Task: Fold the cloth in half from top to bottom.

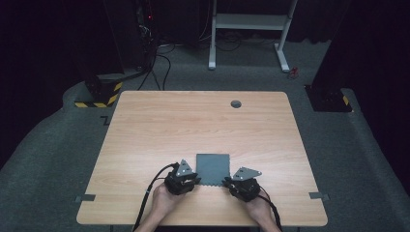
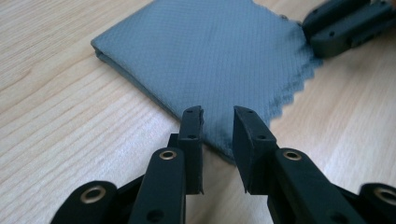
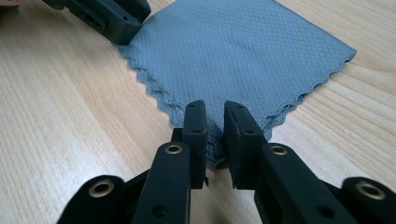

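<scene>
Folded grey textured cloth with scalloped edges (image 1: 212,168) lies flat on the light wooden table (image 1: 193,121), near the person's edge, between both grippers. Left gripper (image 2: 218,122) sits at the cloth's near-left corner, jaws slightly apart, corner between them, pads not pressing on it. Right gripper (image 3: 215,119) at the near-right corner, jaws narrowly apart with the corner bunched up in the gap; can't tell if the pads actually pinch it

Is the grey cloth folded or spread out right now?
Folded: the grey cloth shows stacked layers along its left edge, and doubled scalloped edges in the right gripper view.
</scene>
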Demonstrator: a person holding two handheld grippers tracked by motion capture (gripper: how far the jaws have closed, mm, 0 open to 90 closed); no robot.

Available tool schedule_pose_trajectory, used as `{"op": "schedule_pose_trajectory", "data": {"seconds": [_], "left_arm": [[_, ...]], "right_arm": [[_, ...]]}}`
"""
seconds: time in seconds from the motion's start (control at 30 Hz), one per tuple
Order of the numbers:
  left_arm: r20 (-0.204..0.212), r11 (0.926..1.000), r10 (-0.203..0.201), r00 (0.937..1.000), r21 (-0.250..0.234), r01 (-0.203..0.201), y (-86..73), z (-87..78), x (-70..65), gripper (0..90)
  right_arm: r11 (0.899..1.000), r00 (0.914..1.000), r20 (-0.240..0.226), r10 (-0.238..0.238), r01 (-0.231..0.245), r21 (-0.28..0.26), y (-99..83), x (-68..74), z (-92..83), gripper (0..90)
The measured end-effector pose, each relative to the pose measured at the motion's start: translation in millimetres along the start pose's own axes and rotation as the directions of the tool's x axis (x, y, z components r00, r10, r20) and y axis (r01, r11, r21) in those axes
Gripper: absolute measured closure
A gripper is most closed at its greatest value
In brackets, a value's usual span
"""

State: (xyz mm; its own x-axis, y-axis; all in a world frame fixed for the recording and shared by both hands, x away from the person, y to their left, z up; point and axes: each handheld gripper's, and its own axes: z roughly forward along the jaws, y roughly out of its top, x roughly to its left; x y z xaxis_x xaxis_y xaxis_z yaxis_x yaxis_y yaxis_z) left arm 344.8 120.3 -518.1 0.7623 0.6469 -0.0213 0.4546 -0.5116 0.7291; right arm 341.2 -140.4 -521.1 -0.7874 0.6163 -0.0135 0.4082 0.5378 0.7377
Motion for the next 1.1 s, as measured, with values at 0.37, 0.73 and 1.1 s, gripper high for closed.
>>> {"op": "schedule_pose_trajectory", "data": {"seconds": [0.37,0.73,1.1], "left_arm": [[-0.001,0.9969,-0.060,0.9982,-0.052,0.060,9.9,-7.8,12.2,64.8],[-0.061,0.9862,-0.146,0.9874,-0.087,0.141,45.4,35.1,44.2,64.7],[-0.118,0.9807,-0.196,0.9736,-0.032,0.193,38.9,39.1,62.6,63.4]], "right_arm": [[0.995,0.9961,0.004,0.088,-0.087,-0.057,9.3,-19.6,-8.2,79.8],[0.980,0.9806,0.037,0.192,-0.190,-0.056,55.1,-53.2,44.0,87.0],[0.980,0.9741,0.111,0.197,-0.198,0.000,50.5,-69.5,51.5,83.5]]}}
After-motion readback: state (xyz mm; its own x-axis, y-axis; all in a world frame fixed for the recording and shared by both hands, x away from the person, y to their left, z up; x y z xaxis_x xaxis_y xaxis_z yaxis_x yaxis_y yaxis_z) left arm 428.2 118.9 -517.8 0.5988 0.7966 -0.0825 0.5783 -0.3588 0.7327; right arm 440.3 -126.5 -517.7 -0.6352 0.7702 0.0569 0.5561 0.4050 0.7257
